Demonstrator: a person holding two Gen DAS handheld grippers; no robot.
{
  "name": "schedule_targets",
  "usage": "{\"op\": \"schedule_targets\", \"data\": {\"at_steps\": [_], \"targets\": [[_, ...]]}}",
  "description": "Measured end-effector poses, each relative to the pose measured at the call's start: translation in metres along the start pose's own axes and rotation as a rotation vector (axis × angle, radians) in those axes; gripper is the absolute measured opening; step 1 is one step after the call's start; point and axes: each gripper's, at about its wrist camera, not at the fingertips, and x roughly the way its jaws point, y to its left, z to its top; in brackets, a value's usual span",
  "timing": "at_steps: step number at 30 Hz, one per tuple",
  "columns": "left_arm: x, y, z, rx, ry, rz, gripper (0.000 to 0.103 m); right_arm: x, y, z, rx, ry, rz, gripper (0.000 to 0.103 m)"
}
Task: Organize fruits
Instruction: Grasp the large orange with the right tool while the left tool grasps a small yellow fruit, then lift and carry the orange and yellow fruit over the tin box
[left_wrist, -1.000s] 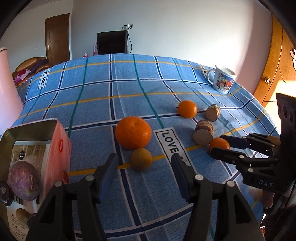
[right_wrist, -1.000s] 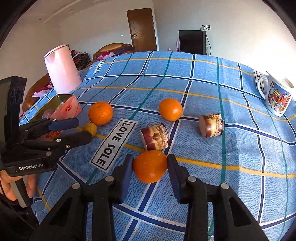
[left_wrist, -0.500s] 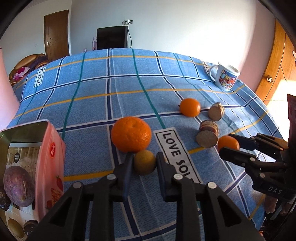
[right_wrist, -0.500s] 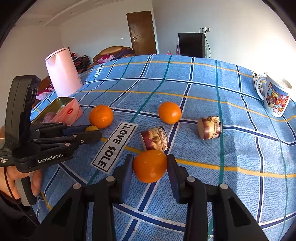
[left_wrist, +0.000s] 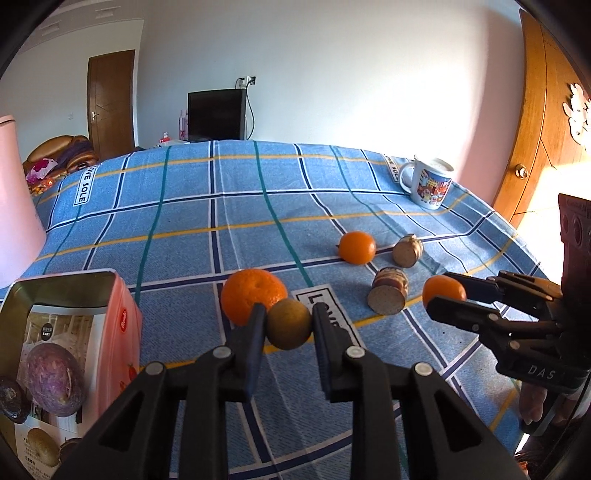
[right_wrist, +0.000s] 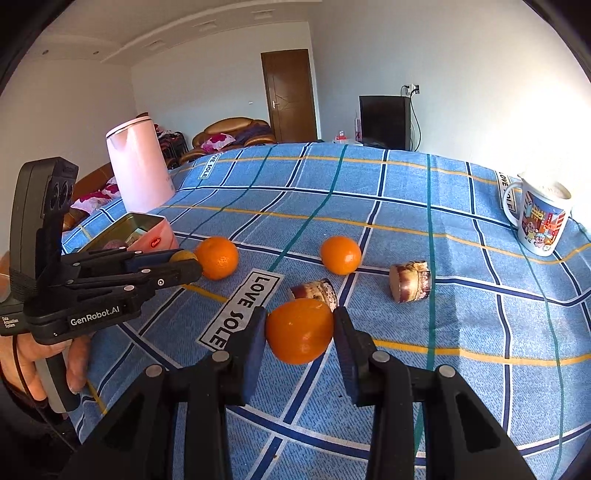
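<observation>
My left claw (left_wrist: 289, 325) is clenched on a small yellow-brown round fruit (left_wrist: 289, 328) at lower centre of the left wrist frame; both pads press its sides. Just behind it, touching or nearly touching, a large orange (left_wrist: 253, 297) rests on the blue checked tablecloth (left_wrist: 236, 214). At lower left of that frame an open pink tin (left_wrist: 123, 325) holds a purple round fruit (left_wrist: 55, 382) and other dark pieces that I cannot identify. My right claw (right_wrist: 300, 334) is clamped on a medium orange (right_wrist: 299, 331) at lower centre of the right wrist frame, with both pads against its sides; the same claw appears at right of the left wrist frame, gripping the fruit from there. Directly behind this orange lies a short cut stalk segment (right_wrist: 316, 291), on its side. A second cut stalk segment (right_wrist: 410, 281) lies right of centre, apart from the first. Another orange (right_wrist: 340, 254) sits loose at centre of the frame, between the two segments and farther back. A printed mug (right_wrist: 541, 219) stands upright at the right edge, well apart from the fruit. A pink kettle (right_wrist: 138, 168) stands at upper left, behind the tin. A white label reading "LOVE SOLE" (right_wrist: 242, 308) lies flat on the cloth left of my right claw. A hand (right_wrist: 40, 363) grips the left claw's handle at lower left of the right wrist frame.
</observation>
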Motion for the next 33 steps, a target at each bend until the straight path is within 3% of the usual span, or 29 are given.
{"op": "schedule_targets", "data": {"at_steps": [18,33], "targets": [[-0.028,-0.003,-0.003,0.025,-0.156,0.012,0.026,-0.024,0.006,-0.003,-0.025,-0.124,-0.017,0.038],[-0.043,-0.007,-0.006,0.049,-0.238,0.036,0.026,-0.039,0.01,-0.006,-0.051,-0.209,-0.033,0.038]]}}
